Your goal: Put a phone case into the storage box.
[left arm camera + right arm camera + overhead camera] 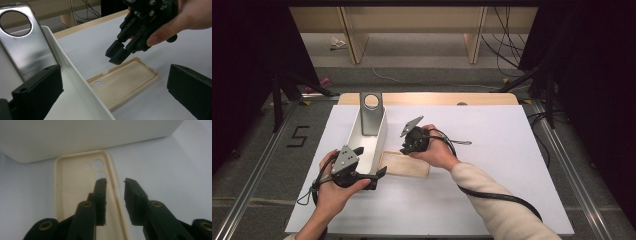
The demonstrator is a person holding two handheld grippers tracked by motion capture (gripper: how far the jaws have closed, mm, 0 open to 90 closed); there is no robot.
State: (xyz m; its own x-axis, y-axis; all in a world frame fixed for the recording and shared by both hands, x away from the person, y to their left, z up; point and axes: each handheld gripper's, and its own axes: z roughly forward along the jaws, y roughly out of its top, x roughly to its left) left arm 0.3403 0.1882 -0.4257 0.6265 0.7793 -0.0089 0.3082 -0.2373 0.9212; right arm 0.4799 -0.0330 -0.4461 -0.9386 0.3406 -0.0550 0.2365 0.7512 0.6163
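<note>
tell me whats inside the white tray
A silver metal plate with a round hole leans upright at the far end of the white tray. The left tongs hang open over its near end. The floor under the plate and hand is hidden.

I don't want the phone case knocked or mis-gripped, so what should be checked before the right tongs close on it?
1. Right tongs open: ok, a clear gap between the jaws.
2. Jaws straddle the rim of the cream phone case: ok, one jaw sits over the inside, the other outside the long edge.
3. Case lies flat, open side up, on the white table cover: ok.
4. Room beside the white tray: not ok, the case lies right against the tray wall, so only the far edge is free.
5. Left tongs out of the way: ok, open, one jaw over the tray.
6. Jaws low enough to bite the rim: cannot tell.
</note>
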